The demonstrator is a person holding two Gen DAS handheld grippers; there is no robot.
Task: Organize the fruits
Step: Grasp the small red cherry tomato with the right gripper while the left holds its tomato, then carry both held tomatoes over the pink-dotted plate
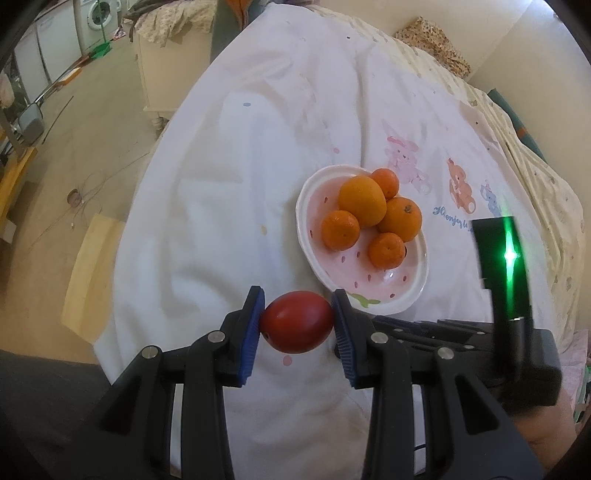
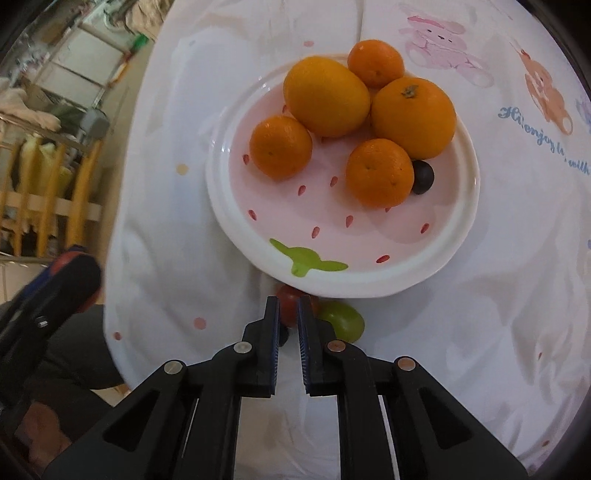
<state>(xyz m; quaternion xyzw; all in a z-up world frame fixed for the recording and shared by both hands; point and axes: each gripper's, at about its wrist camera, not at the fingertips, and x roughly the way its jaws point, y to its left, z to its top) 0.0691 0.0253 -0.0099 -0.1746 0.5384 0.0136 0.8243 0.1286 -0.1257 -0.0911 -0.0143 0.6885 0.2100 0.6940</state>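
A white cloth (image 1: 229, 206) printed with cartoon animals covers the worktop; a washing machine (image 1: 98, 22) stands across the room. The left hand-held gripper (image 1: 297, 325) clamps a red tomato (image 1: 295, 322), long axis crosswise between the pads, just before the plate (image 2: 373, 284) of oranges (image 2: 327, 96). The right hand-held gripper (image 2: 288, 315) is narrow, nothing clearly gripped, over small fruits (image 2: 341, 320).

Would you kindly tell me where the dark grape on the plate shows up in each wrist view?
Left wrist view: the dark grape is only a sliver right of centre, behind the nearest mandarin.
Right wrist view: it sits upper right of centre, touching the same mandarin's right side.
Shared landmark: the green leaf mark on the plate.
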